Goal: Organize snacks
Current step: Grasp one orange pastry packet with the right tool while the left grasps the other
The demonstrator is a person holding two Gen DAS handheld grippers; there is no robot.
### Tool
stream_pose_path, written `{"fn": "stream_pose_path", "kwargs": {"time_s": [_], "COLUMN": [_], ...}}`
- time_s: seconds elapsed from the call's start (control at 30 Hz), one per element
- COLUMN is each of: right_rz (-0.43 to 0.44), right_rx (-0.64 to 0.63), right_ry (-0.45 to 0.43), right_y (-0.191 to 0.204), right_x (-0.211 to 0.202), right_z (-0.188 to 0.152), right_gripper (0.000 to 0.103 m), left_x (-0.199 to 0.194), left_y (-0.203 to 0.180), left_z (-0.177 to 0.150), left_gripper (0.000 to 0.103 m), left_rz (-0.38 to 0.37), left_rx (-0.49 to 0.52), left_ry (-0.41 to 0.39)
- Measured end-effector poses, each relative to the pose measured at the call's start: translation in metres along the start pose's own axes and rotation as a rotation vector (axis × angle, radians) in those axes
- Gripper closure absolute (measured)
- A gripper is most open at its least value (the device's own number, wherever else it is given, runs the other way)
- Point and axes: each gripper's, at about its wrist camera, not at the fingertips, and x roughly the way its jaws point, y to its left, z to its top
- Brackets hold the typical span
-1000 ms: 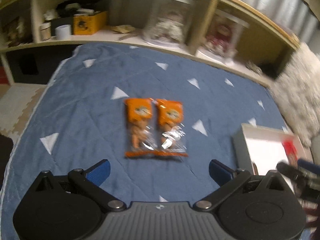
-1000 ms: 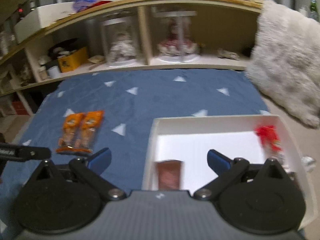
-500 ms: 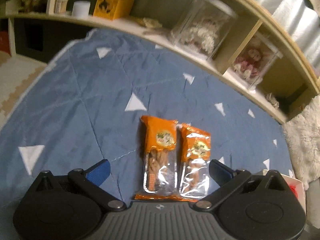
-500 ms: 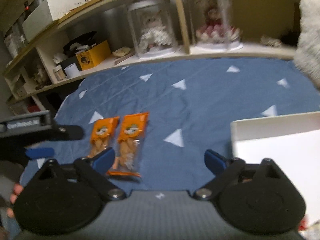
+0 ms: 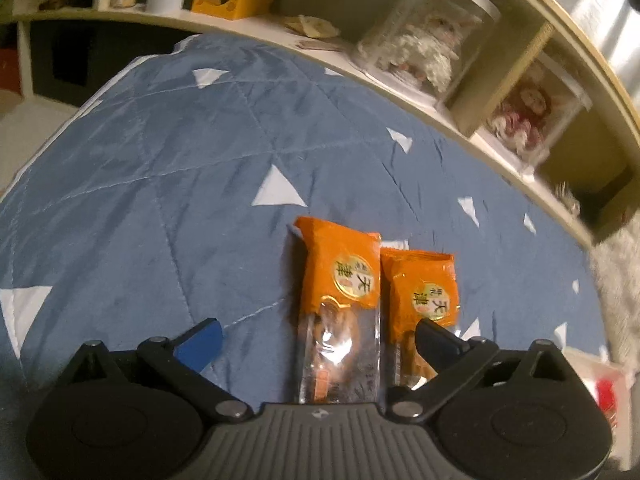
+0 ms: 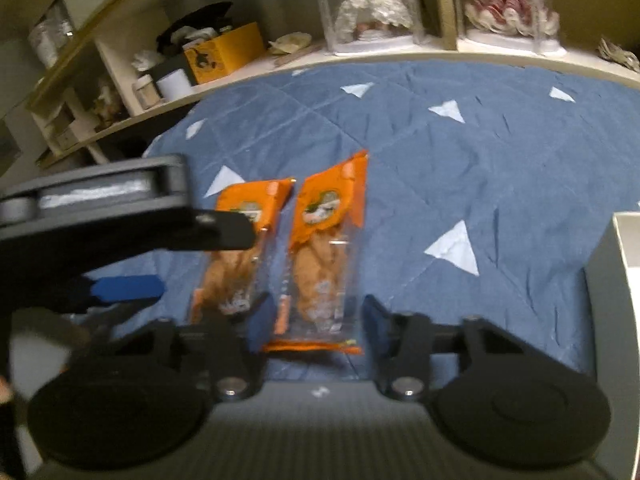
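Two orange snack packets lie side by side on a blue quilt (image 5: 160,184). In the left wrist view the left packet (image 5: 340,312) lies between the wide-open fingers of my left gripper (image 5: 316,340); the right packet (image 5: 424,300) is partly under its right finger. In the right wrist view my right gripper (image 6: 314,316) is open with its blue pads on either side of the right packet (image 6: 324,256), not visibly pressing it. The left packet (image 6: 240,248) lies partly behind my left gripper's finger (image 6: 128,288).
A white tray (image 6: 616,304) stands on the quilt at the right, with a red item (image 5: 606,392) in it. A shelf (image 5: 360,64) runs along the back with doll cases, a yellow box (image 6: 224,52) and cups. A fluffy white throw (image 5: 624,280) lies far right.
Both grippers have moved from the tray side toward the two orange packets and come down close over them. The right gripper's fingers have narrowed around the right packet.
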Motion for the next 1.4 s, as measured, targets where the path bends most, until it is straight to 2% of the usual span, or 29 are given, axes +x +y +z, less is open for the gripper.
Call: {"fn": "stream_pose_path", "kwargs": {"time_s": [0.1,0.23,0.37,0.43,0.63,0.83,0.9,1.03,1.1,1.13,1.17,1.27,1.4], "right_rz": [-0.006,-0.007,-0.027,-0.038,-0.023,0.036,0.036,0.017,-0.002,-0.013,-0.027,-0.045,-0.057], "right_rx": [-0.037,-0.017,-0.007,-0.03,-0.041,-0.017,-0.031,-0.07,-0.094,-0.119,-0.139,-0.168,-0.118], "right_ry": [0.004,0.032,0.071,0.086,0.119,0.188,0.21,0.252,0.247,0.232,0.214,0.167,0.15], "right_y": [-0.002,-0.016,-0.024,-0.022,-0.022,-0.019,-0.015,-0.007,-0.002,0.002,0.006,0.017,0.014], "right_x": [-0.013,-0.024,-0.037,-0.043,-0.064,-0.086,-0.093,-0.105,-0.107,-0.106,-0.106,-0.103,-0.09], "right_z": [-0.004,-0.011,-0.021,-0.027,-0.046,-0.069,-0.077,-0.092,-0.097,-0.098,-0.098,-0.093,-0.083], "right_gripper": [0.054,0.054,0.054,0.054,0.054,0.054,0.054,0.052,0.038,0.026,0.023,0.022,0.022], "left_x": [0.002,0.003,0.001,-0.003,-0.021,-0.046,-0.054,-0.064,-0.065,-0.066,-0.066,-0.059,-0.047], "left_y": [-0.007,-0.014,-0.02,-0.02,-0.018,-0.017,-0.015,-0.01,-0.01,-0.011,-0.012,-0.016,-0.018], "left_z": [-0.003,-0.009,-0.017,-0.02,-0.041,-0.076,-0.087,-0.093,-0.09,-0.089,-0.088,-0.085,-0.086], "left_gripper": [0.01,0.025,0.048,0.055,0.056,0.056,0.055,0.055,0.05,0.046,0.044,0.042,0.042], "left_rz": [0.036,0.064,0.077,0.065,0.057,0.075,0.087,0.081,0.068,0.062,0.058,0.066,0.088], "left_rx": [0.036,0.084,0.139,0.142,0.179,0.31,0.339,0.31,0.287,0.281,0.278,0.276,0.26], "left_ry": [-0.005,-0.004,0.014,0.04,0.131,0.264,0.286,0.295,0.28,0.271,0.264,0.254,0.256]}}
